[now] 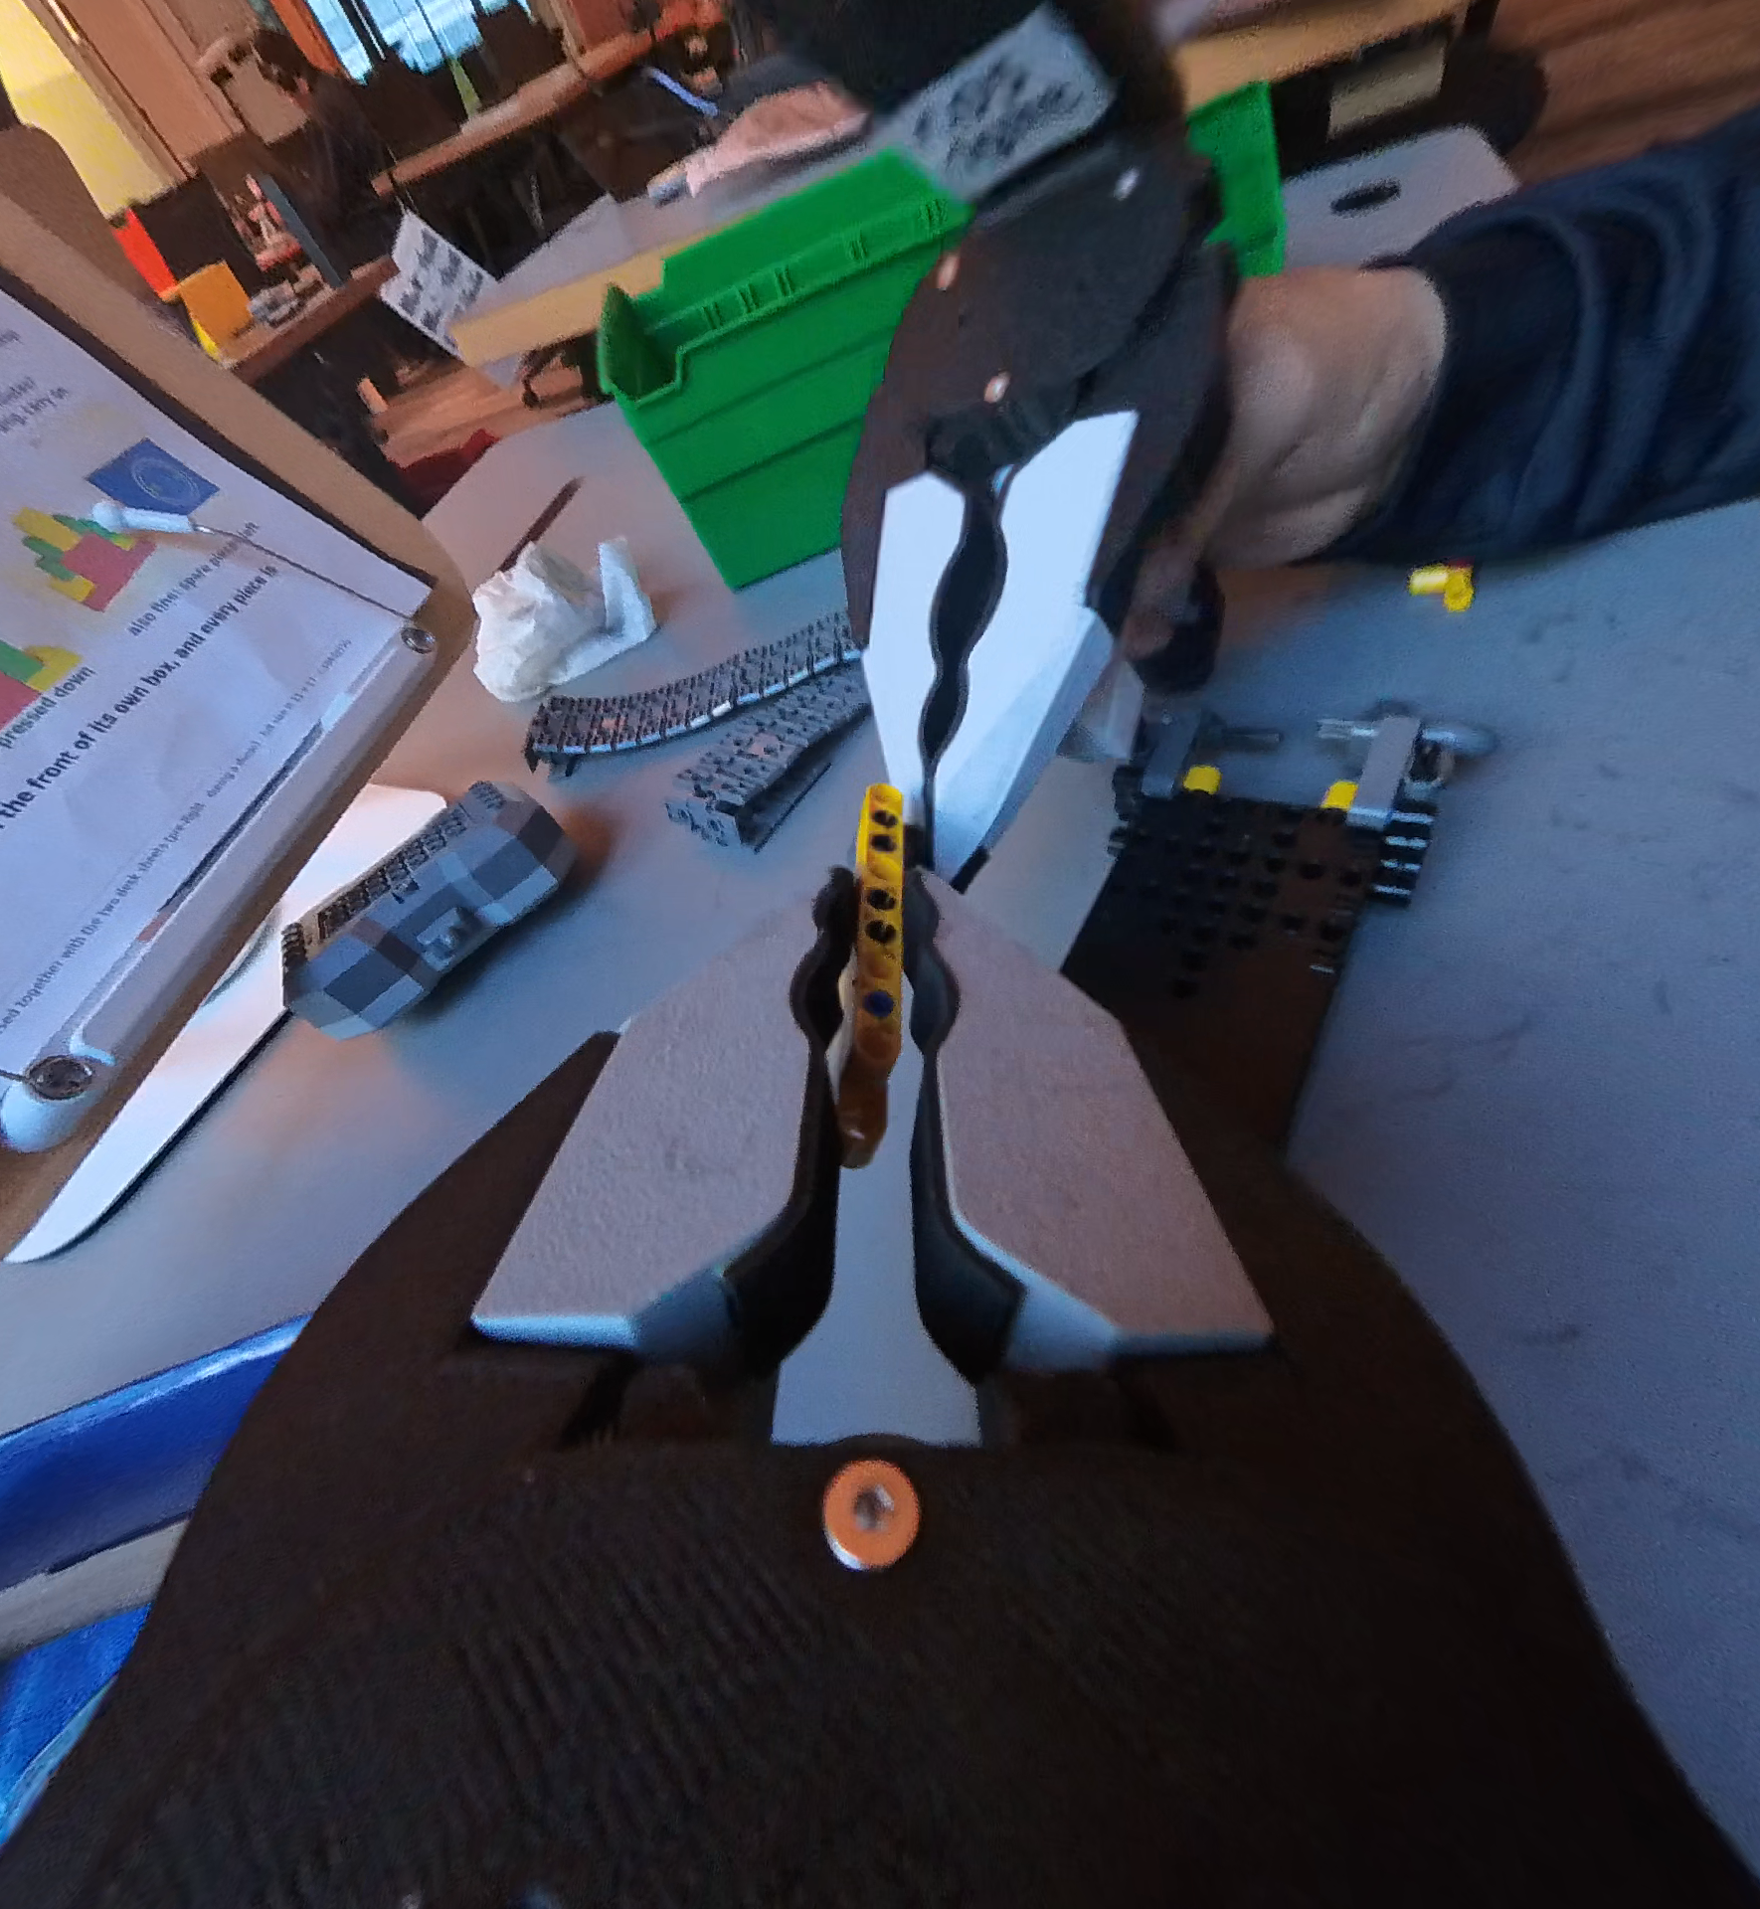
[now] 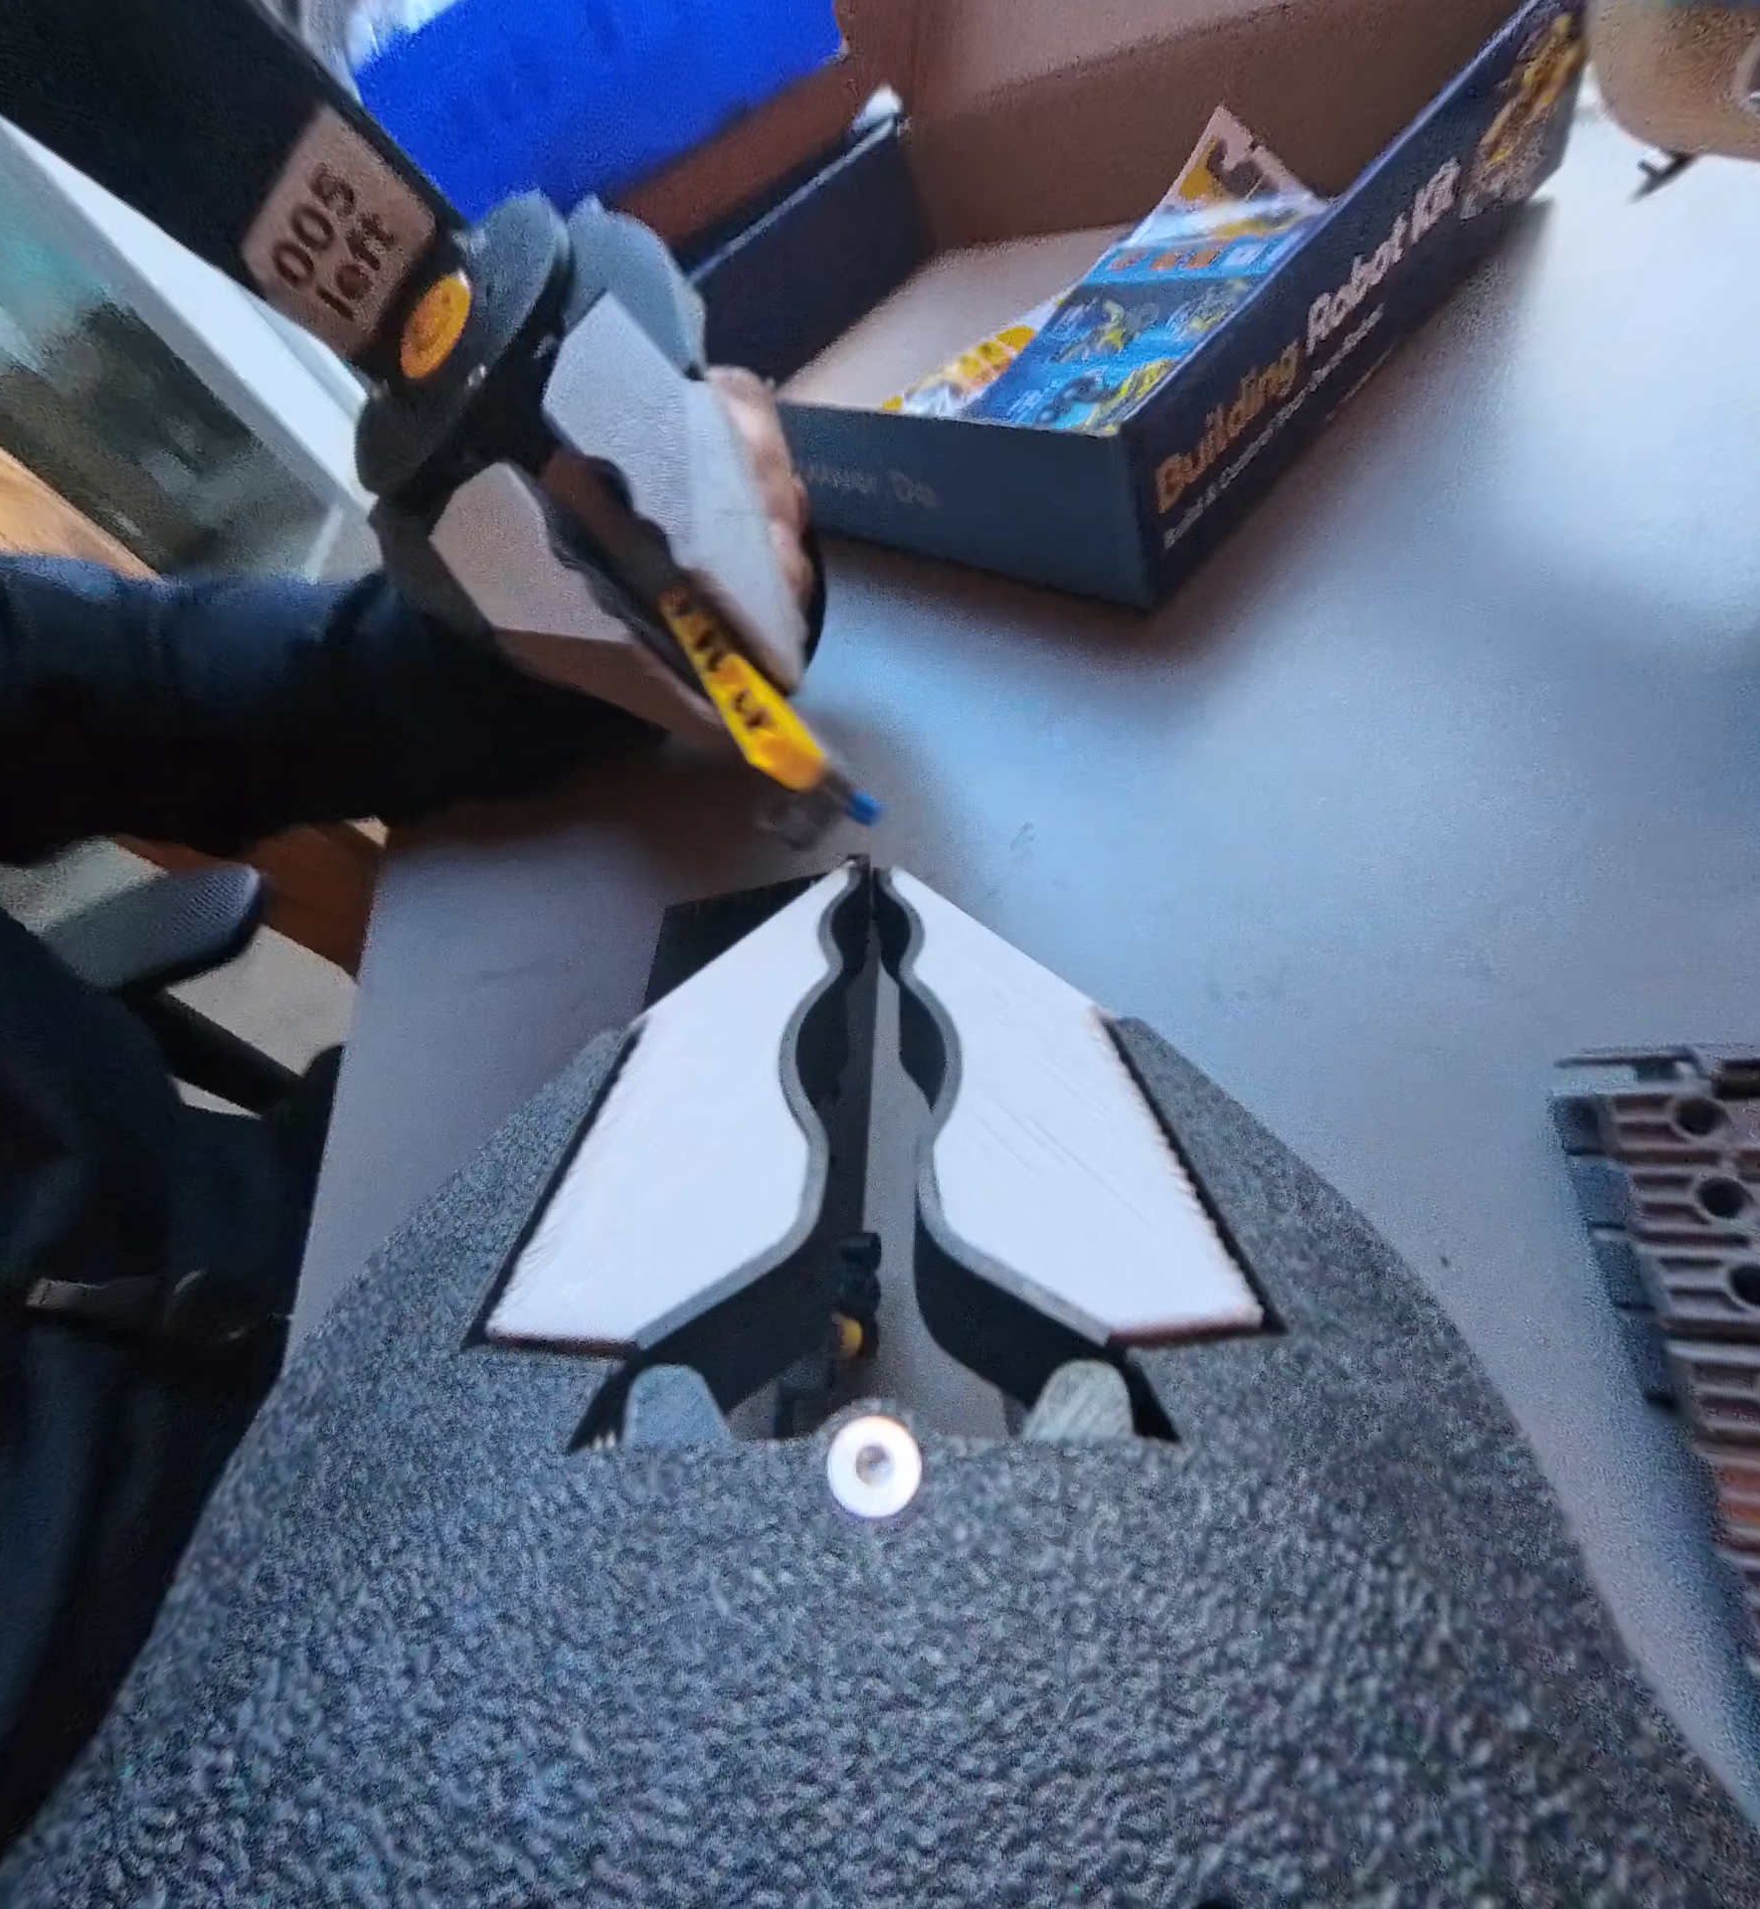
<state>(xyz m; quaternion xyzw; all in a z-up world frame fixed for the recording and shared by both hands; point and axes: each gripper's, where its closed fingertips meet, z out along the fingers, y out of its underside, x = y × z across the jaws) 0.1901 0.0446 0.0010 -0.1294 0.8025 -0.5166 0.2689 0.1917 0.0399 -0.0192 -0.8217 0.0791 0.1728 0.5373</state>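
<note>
The left hand-held gripper (image 1: 878, 909) is clenched on a yellow holed beam (image 1: 878, 930), lifted above the grey bench (image 1: 1578, 1085). The right hand-held gripper (image 2: 868, 878), its jaws pressed together on a thin black part (image 2: 855, 1188), points at the beam. Black tracks (image 1: 690, 702), a green bin (image 1: 804, 393) and an open kit box (image 2: 1217, 434) lie about; more tables stand behind.

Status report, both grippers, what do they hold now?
Left gripper shut on yellow holed beam, blue pin at its tip. Right gripper shut, empty, just short of the pin. Black holed plate beside.
</note>
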